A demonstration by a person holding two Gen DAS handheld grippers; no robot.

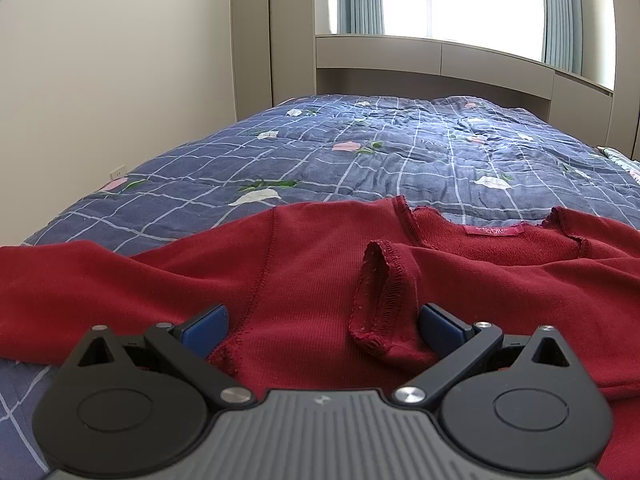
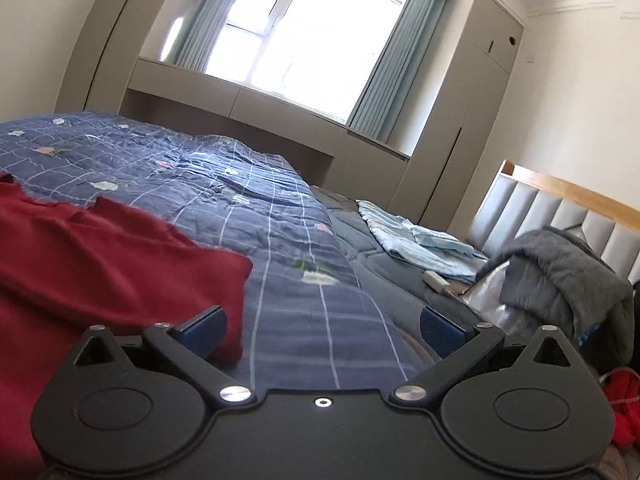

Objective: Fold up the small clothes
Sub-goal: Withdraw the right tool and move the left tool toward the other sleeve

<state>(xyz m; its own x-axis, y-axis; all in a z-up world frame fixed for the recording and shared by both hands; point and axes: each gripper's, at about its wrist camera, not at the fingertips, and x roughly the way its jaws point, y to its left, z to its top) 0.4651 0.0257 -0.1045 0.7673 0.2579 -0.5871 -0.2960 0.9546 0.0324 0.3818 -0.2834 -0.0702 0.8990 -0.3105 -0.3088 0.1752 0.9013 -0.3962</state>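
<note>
- The red top lies spread on the blue checked quilt, its neckline on the far side from the left gripper and its body running back toward that gripper; one sleeve stretches off to the gripper's left, so the long axis lies crosswise.
- It is a fine ribbed knit, dark red, with overlocked seams and a turned-up strip of hem standing between the left gripper's blue pads.
- A pink neck label carries writing too small to read.
- The left gripper is spread wide over the fabric, gripping nothing.
- The right gripper is equally wide; the top's edge lies at its left finger, with quilt ahead.
- Farther right lie pale blue clothes and a grey fleecy garment.
</note>
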